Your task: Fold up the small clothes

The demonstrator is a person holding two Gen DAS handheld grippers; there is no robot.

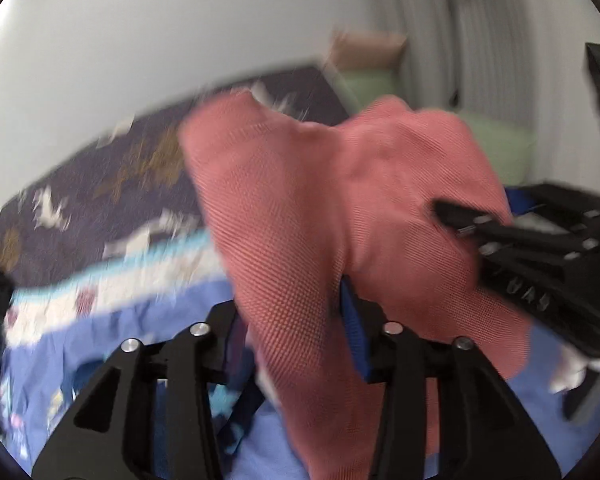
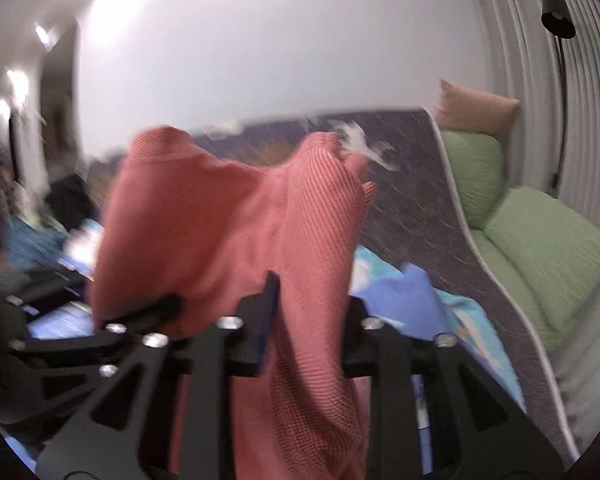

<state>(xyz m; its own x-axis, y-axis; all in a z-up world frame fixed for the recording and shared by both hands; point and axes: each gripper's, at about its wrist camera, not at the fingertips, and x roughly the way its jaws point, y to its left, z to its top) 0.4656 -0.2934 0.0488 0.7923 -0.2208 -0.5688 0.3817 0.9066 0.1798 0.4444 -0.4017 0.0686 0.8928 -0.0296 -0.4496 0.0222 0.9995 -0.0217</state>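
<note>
A salmon-pink knit garment (image 1: 300, 200) hangs in the air above the bed, held by both grippers. My left gripper (image 1: 296, 320) is shut on its lower edge, and the cloth drapes over its blue-padded fingers (image 1: 354, 332). My right gripper (image 2: 306, 312) is shut on the same garment (image 2: 220, 232). Each gripper shows in the other's view: the right one (image 1: 540, 256) at the right, the left one (image 2: 100, 332) at the lower left. The frames are blurred by motion.
A dark patterned bedspread (image 1: 100, 168) covers the bed. Blue cloth (image 1: 140, 344) and a white and light-blue piece (image 1: 112, 276) lie below the garment. Green pillows (image 2: 540, 248) and a tan pillow (image 2: 476, 112) sit by the ribbed wall. Dark clothes (image 2: 68, 200) lie at the left.
</note>
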